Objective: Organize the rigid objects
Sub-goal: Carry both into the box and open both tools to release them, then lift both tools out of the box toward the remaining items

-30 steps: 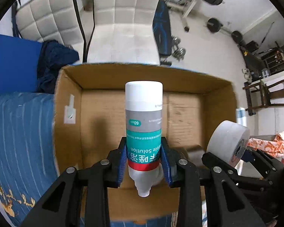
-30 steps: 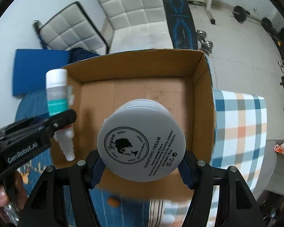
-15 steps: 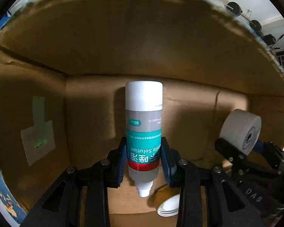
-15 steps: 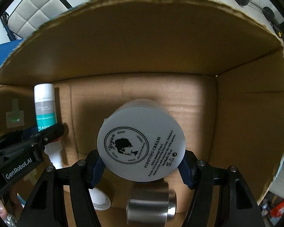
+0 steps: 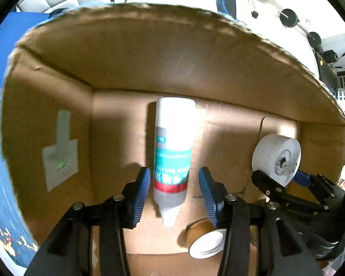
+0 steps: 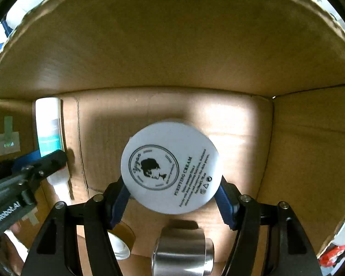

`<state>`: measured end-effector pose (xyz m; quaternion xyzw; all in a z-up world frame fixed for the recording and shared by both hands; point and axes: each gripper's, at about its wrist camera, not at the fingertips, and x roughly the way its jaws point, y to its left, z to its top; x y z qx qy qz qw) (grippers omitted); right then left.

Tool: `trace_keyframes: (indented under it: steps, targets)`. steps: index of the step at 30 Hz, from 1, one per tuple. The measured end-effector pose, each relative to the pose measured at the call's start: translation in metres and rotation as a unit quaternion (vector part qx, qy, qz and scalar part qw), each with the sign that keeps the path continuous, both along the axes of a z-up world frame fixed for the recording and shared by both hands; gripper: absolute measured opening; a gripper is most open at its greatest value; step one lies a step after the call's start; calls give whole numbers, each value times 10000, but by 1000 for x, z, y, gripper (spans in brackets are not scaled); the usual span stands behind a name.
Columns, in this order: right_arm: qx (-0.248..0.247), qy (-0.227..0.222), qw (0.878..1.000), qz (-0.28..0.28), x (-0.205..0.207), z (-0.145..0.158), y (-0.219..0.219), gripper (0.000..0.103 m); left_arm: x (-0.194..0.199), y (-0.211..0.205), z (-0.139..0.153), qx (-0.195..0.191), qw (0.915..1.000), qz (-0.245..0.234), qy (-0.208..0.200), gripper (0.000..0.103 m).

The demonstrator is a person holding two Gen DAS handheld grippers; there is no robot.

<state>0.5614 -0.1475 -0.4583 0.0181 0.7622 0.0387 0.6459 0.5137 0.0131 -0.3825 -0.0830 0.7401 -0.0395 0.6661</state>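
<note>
bottle (image 5: 172, 158) between opened left gripper (image 5: 174, 197) pads, untouched, inside box (image 5: 149, 53)

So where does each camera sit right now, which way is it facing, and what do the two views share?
Left wrist: on the left gripper, facing down into the cardboard box; its open blue pads flank the bottle, jaws just opened.
Right wrist: on the right gripper, also facing down into the box, pads closed on the cream jar.
Shared: box, bottle, jar, and each other's gripper.
</note>
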Motion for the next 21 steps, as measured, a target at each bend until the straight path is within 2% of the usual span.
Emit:
trace_keyframes:
  steps: [2, 4, 6, 8, 10, 12, 15, 21]
  targets:
    - [27, 37, 10000, 12, -3, 3, 0, 74, -6, -1, 7, 42, 10000, -31, -54, 44]
    - [42, 17, 10000, 11, -7, 10, 0, 89, -14, -1, 16, 62, 9999, -73, -142, 58]
    - [64, 10, 10000, 19, -14, 18, 0, 95, -20, -1, 21, 50, 9998, -60, -209, 62]
    - [76, 4, 9999, 78, -23, 26, 1, 97, -30, 0, 29, 41, 9994, -30, -352, 76]
    - [22, -70, 9999, 123, -31, 35, 3, 103, -40, 2, 41, 74, 9983, -15, -575, 88]
    - [-13, -162, 9997, 163, -40, 43, 5, 103, -50, 2, 54, 112, 9972, -32, -732, 90]
    - [-90, -287, 9993, 240, -56, 57, 10, 103, -60, 5, 72, 110, 9956, -54, -928, 98]
    - [-21, -629, 9980, 99, -87, 89, 16, 103, -84, 25, 108, 41, 9906, 17, -1364, 99]
